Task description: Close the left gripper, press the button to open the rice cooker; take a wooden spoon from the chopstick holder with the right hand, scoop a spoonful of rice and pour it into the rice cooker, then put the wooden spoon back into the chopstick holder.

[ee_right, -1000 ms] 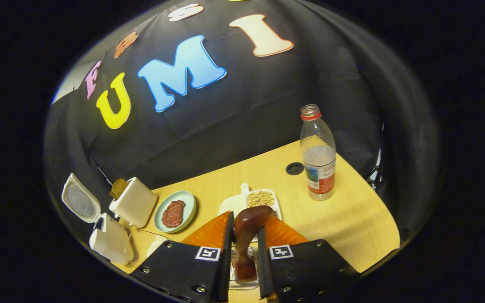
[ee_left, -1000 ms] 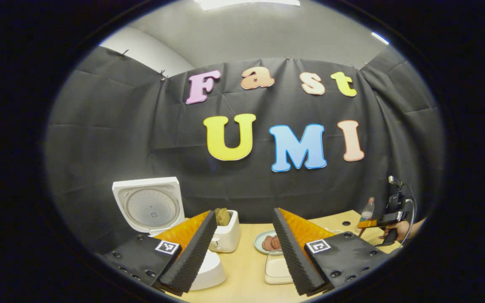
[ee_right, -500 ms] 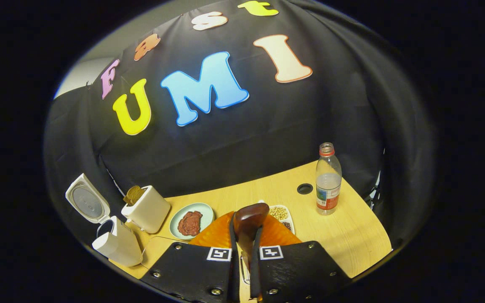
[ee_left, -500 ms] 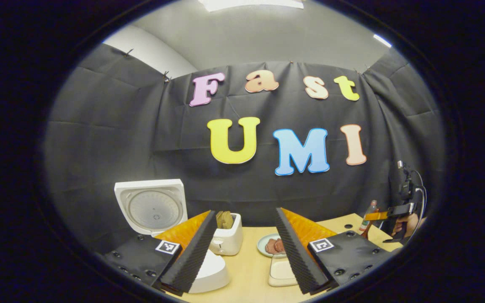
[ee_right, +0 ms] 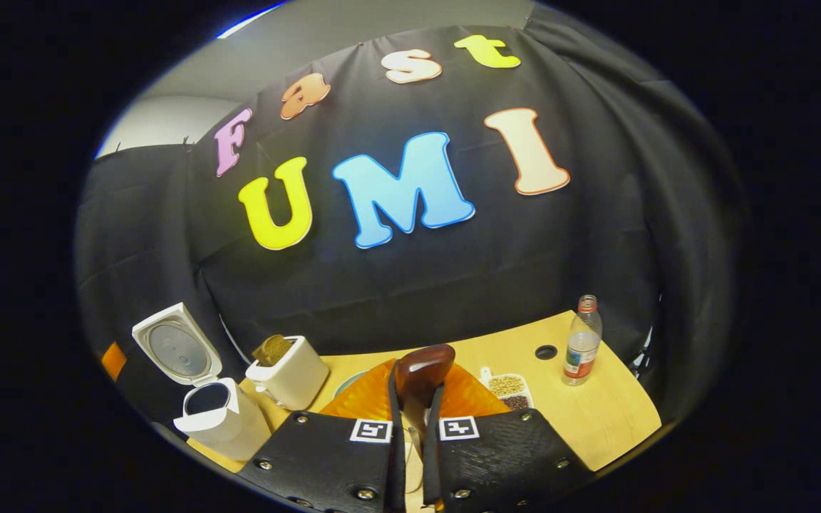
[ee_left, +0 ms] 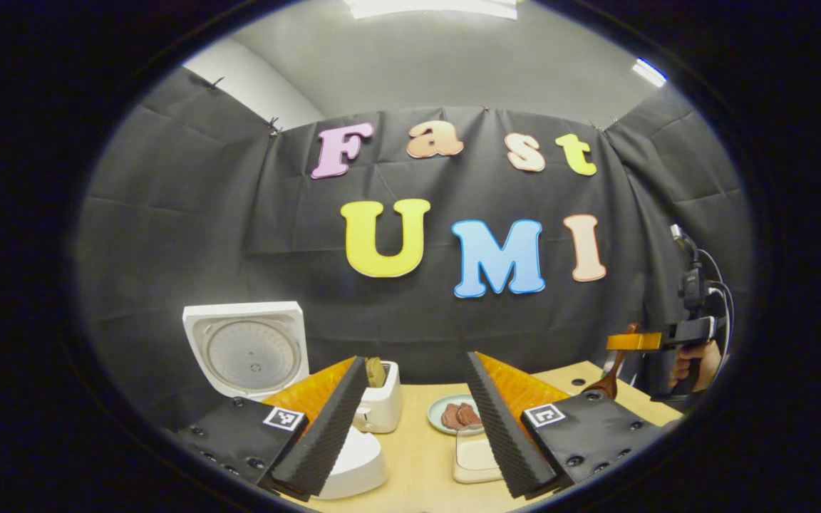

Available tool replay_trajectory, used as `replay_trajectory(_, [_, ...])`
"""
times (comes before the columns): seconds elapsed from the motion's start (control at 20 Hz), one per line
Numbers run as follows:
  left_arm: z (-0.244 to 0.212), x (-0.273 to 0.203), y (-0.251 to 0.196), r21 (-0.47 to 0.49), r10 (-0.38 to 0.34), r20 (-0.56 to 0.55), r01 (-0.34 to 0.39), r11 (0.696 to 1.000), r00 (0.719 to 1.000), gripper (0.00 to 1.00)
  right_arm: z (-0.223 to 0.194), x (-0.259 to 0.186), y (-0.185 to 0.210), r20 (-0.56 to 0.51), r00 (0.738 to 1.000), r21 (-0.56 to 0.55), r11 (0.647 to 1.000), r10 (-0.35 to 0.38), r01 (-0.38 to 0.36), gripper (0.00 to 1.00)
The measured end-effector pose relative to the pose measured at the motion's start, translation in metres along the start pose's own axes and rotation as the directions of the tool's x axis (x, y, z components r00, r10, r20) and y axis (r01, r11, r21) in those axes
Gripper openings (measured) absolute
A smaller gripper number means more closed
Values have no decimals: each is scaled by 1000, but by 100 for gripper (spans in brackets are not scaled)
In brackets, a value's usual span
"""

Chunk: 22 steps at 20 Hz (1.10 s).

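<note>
Lifted higher than a second ago, the right gripper (ee_right: 410,427) now carries the wooden spoon (ee_right: 419,374) well above the table (ee_right: 596,413), and the bottle (ee_right: 581,342) and the dish of beans (ee_right: 510,390) look smaller and farther below it. Its two fingers are clenched on the spoon's handle, with the dark bowl of the spoon standing up just past the fingertips.

In the left gripper view, the left gripper (ee_left: 414,420) hangs with its fingers spread wide and nothing between them. Just beyond its fingers sit the white body of the rice cooker (ee_left: 353,463) on the left and a small white box (ee_left: 473,459) near the middle. A little farther stand a white toaster (ee_left: 382,406) with bread in it and a plate of meat (ee_left: 453,415). The rice cooker's lid (ee_left: 248,350) stands upright and open at the back left, near the black cloth wall. Far to the right, a hand (ee_left: 692,360) holds the other gripper up in the air, and the spoon hangs from it with its bowl down, above the table's right end.

In the right gripper view the rice cooker (ee_right: 218,420) shows open at the lower left, with the toaster just beside it.
</note>
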<state>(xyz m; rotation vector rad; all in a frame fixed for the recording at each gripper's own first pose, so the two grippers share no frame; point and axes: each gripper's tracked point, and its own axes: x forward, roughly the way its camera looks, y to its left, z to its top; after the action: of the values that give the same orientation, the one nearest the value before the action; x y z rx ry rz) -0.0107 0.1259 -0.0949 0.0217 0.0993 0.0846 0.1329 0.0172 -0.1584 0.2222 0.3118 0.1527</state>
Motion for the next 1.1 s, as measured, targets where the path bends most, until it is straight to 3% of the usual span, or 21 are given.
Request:
replay_trajectory(0.1, [0,-2,9,1,0,2,0,1000,1000,93,-10,8,26,-4,1000,3,1000,29,-29,10])
replay_trajectory(0.2, [-2,-4,22,-2,2,5,-2,1000,1000,99,-28,17,47,-30,999,-8,999,45,-46,10])
replay_trajectory(0.35, [-7,-5,46,-7,20,2,-20,1000,1000,96,-55,30,61,-52,998,-35,999,31,-33,10])
replay_trajectory(0.4, [-9,-6,52,-8,28,-2,-28,1000,1000,100,-63,35,63,-60,998,-40,999,28,-31,10])
replay_trajectory(0.55, [-12,-11,71,-9,55,-13,-55,998,998,94,-88,53,65,-85,996,-47,999,15,-19,10])
replay_trajectory(0.7, [-19,-17,89,9,88,-35,-88,996,995,93,-111,72,55,-103,993,-78,996,-50,42,10])
replay_trajectory(0.8, [-24,-20,98,10,97,-50,-97,995,994,99,-127,86,52,-112,990,-106,992,-85,73,10])
replay_trajectory(0.85, [-23,-20,103,14,104,-51,-103,995,993,93,-139,91,51,-130,987,-113,990,-96,82,10])
replay_trajectory(1.0, [-25,-22,119,31,127,-61,-125,992,990,93,-154,99,56,-154,983,-88,993,-97,84,10])
replay_trajectory(1.1, [-25,-22,124,27,135,-65,-133,991,989,96,-159,101,64,-168,983,-1,998,-67,68,10])
